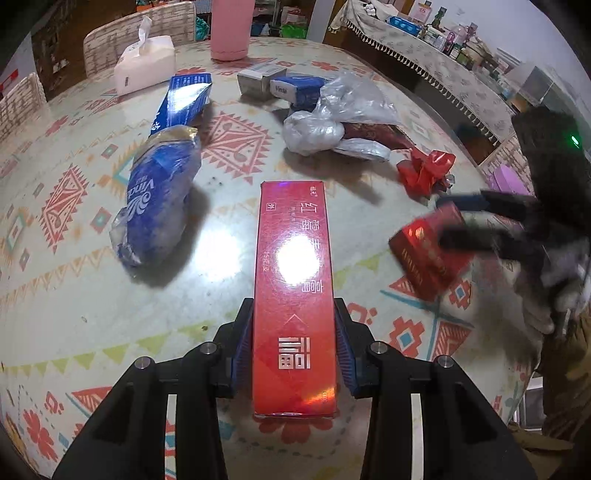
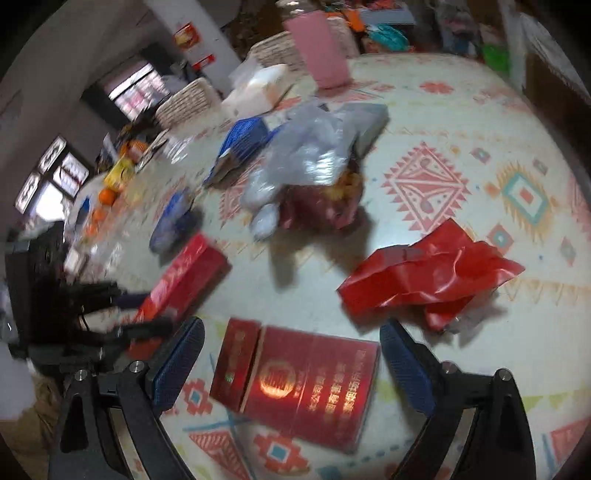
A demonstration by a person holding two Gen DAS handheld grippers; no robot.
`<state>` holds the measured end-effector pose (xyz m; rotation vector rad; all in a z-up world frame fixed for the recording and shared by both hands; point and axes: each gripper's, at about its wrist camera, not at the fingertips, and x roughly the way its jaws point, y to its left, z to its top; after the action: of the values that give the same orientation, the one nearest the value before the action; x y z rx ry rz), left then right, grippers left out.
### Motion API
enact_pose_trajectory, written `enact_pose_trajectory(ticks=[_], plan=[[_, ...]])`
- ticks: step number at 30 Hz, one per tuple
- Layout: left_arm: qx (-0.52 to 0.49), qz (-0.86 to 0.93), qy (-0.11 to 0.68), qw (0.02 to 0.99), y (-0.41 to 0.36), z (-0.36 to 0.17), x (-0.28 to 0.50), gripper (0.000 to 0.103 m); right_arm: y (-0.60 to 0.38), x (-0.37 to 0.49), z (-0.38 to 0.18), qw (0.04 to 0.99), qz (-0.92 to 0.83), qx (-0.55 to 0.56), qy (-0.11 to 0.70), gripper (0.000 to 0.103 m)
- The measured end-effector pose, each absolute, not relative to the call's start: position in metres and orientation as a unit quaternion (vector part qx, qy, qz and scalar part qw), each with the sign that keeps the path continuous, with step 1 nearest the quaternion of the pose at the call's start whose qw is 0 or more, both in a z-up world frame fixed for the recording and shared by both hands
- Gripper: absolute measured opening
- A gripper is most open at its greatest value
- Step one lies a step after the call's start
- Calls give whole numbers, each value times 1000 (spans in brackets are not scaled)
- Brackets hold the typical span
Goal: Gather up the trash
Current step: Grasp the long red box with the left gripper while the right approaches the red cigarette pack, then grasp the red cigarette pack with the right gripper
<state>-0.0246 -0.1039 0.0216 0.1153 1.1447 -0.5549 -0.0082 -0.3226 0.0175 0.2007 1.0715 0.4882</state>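
Note:
My left gripper [image 1: 293, 314] is shut on a long red box [image 1: 293, 266], its blue pads pressing both long sides above the patterned table [image 1: 92, 325]. In the right wrist view this red box [image 2: 184, 277] shows at the left, blurred, with the left gripper [image 2: 147, 310] on its end. My right gripper [image 2: 291, 332] is open and wide, and a dark red cigarette pack [image 2: 295, 384] lies between its fingers without touching the pads. From the left wrist view the right gripper [image 1: 461, 219] is a blur over that pack [image 1: 428, 254].
A blue tissue wrapper [image 1: 159, 206], a long blue box [image 1: 184, 103], a clear plastic bag [image 1: 332, 110] and a crumpled red wrapper [image 2: 432, 273] lie on the table. A tissue pack [image 1: 144, 62], a pink bottle [image 1: 229, 29] and small boxes [image 1: 258, 79] stand at the back.

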Motion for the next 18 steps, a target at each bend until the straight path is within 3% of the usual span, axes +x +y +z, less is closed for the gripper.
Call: enact_pose_trajectory(ticks=[6,14,17,18], plan=[[66,-254,533,805,-111,21,-23,44,-283,-52,16,805,266,12,530,98],[92,-231,517,819,-122,18,-30,48,-234,-70,4,848,185,-134,478,98],[93,-224,516,821,-120,19,-32,39,-235,-74,10,858,184,-135,460,87],[89,-224,515,822,-119,21,-33,39,-239,-75,12,860,184,-129,459,76]])
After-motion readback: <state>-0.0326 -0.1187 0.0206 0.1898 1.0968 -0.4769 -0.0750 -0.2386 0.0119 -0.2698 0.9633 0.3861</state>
